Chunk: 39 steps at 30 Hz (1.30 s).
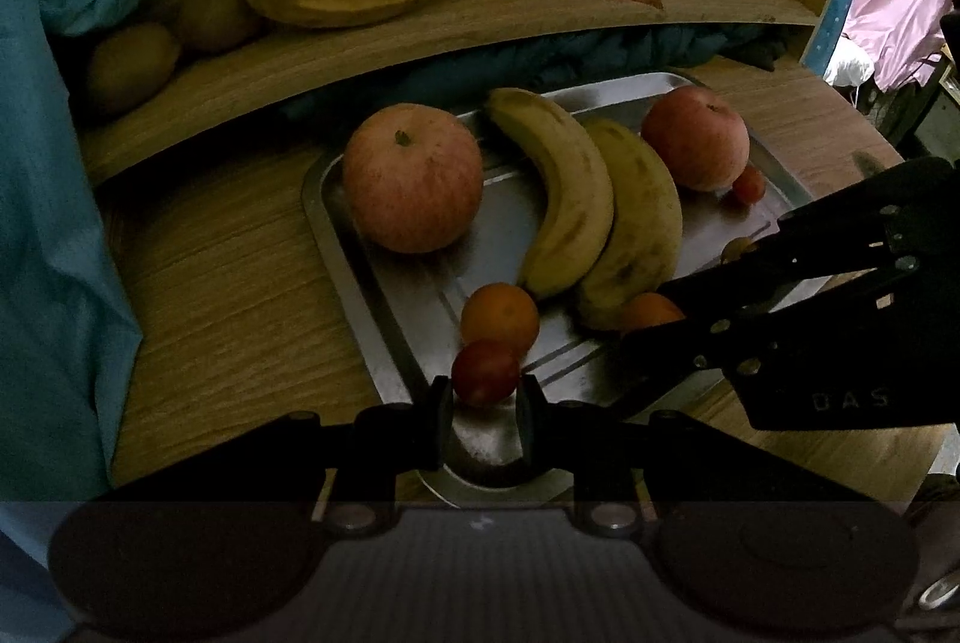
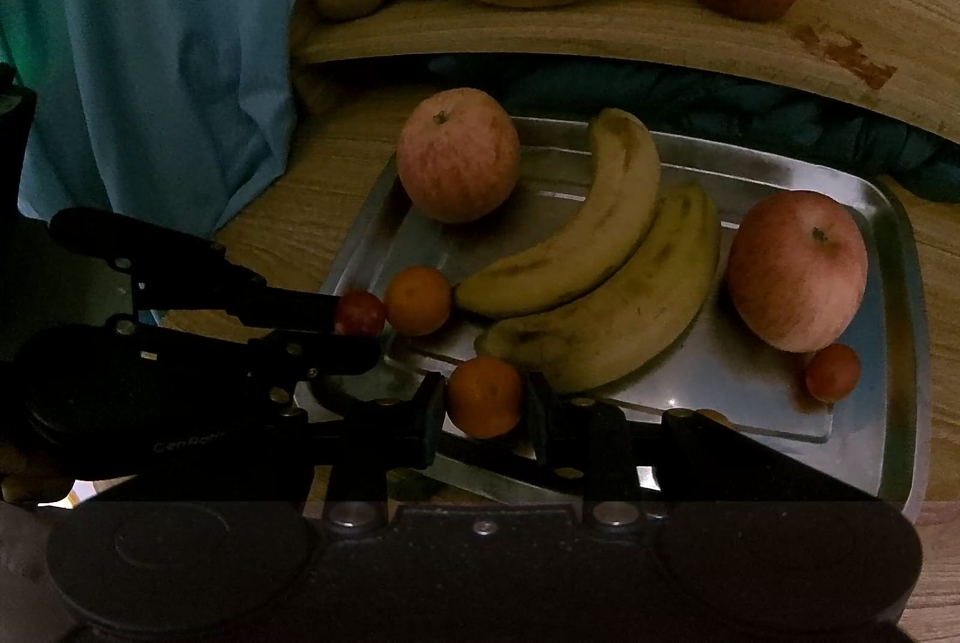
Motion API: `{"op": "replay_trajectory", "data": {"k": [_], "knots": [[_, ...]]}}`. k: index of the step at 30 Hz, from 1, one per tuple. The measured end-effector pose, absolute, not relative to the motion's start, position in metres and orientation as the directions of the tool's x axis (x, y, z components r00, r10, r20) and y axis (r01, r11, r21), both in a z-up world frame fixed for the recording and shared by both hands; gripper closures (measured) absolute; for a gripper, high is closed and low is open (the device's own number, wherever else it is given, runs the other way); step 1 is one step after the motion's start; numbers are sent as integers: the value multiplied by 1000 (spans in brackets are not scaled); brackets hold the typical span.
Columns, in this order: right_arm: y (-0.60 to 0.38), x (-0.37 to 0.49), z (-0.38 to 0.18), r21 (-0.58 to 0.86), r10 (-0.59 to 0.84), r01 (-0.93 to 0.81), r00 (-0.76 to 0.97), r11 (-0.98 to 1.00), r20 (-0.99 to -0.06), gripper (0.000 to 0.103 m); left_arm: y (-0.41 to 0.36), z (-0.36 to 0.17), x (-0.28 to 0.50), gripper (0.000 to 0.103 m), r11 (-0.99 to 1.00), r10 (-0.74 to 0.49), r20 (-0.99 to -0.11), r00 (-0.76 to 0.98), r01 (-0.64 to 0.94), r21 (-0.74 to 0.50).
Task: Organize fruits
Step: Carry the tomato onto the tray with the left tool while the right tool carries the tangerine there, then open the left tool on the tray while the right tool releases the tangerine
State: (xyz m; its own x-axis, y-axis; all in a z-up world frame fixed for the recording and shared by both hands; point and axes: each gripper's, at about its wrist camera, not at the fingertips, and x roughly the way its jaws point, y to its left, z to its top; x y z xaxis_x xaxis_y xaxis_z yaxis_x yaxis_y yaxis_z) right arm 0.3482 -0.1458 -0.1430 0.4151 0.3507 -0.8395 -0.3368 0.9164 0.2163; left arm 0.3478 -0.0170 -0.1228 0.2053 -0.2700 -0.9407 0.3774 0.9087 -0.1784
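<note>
Left wrist view shows our left gripper (image 1: pixel 485 397) closed on a small red fruit (image 1: pixel 485 372) at the near corner of the steel tray (image 1: pixel 336 223), an orange (image 1: pixel 500 319) touching it just behind. Our right gripper (image 2: pixel 485 403) clamps a second orange (image 2: pixel 485 396) between its fingers at the tray's near edge. Farther back we see two bananas (image 2: pixel 576 253) lying side by side between two apples (image 2: pixel 459 154).
</note>
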Motion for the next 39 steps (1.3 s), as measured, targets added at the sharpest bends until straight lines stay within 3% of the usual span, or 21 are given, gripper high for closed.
{"op": "replay_trajectory", "data": {"k": [11,13,17,26,31,39], "knots": [[-149,347,-141,209,341,-323,434,923,-834,68,-16,-120,346,74,913,-266,-941,211,369,-175],[-150,346,-140,207,340,-322,439,924,-832,66,-16,-119,346,66,914,-264,-940,215,367,-173],[-152,344,-138,200,332,-316,452,928,-828,60,-14,-117,345,61,921,-252,-941,227,354,-161],[-159,339,-132,183,306,-282,493,942,-814,44,-10,-114,347,40,934,-230,-940,253,329,-140],[-162,337,-129,176,290,-260,514,950,-807,28,-5,-111,347,13,948,-211,-936,281,292,-126],[-167,333,-128,170,275,-238,535,956,-799,20,3,-110,349,3,965,-175,-938,299,241,-104]]}}
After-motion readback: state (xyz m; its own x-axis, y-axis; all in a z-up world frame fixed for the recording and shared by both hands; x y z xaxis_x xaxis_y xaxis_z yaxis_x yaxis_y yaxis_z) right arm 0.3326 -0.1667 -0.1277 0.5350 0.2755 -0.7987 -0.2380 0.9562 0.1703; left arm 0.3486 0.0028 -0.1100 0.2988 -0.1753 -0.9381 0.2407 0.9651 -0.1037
